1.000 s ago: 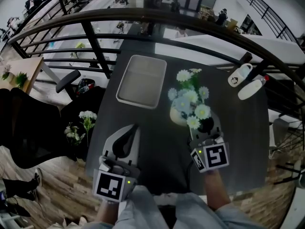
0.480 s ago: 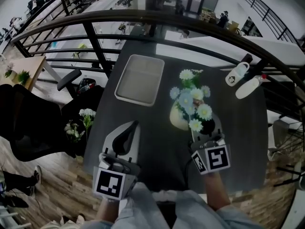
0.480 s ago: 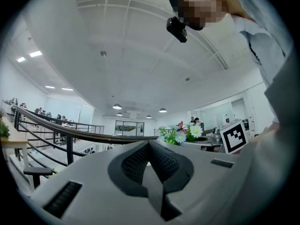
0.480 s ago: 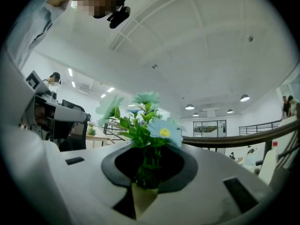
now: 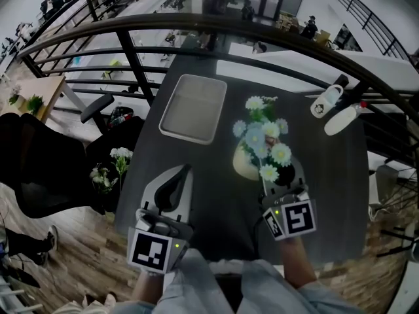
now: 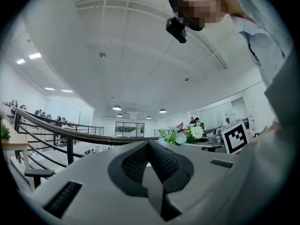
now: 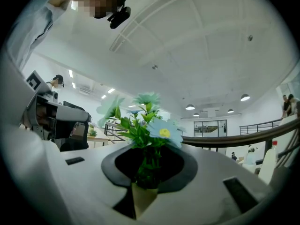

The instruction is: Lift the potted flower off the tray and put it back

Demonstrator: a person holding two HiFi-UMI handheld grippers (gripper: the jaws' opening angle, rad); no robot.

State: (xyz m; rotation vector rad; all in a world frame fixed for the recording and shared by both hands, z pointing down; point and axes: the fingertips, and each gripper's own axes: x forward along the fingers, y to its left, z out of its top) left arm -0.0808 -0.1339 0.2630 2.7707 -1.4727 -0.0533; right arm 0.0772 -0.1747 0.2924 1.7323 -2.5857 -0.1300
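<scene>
The potted flower (image 5: 262, 136), white and pale-blue blooms in a cream pot, is at the table's middle right, off the tray. My right gripper (image 5: 283, 174) is shut on the pot's near side; in the right gripper view the cream pot (image 7: 143, 197) is wedged between the jaws under the blooms (image 7: 150, 125). I cannot tell whether the pot rests on the table. The empty grey tray (image 5: 193, 108) lies at the back left. My left gripper (image 5: 183, 172) is shut on nothing at the front left, its pads (image 6: 161, 161) together.
Two white bottles (image 5: 327, 101) (image 5: 344, 118) lie at the dark table's back right. A dark curved railing (image 5: 196, 28) runs just behind the table. Left of the table are another flower bunch (image 5: 116, 162) and a black chair (image 5: 39, 175).
Almost nothing differs. Both grippers and the held pot have drifted only slightly, and the right grip on the pot stays as it was.
</scene>
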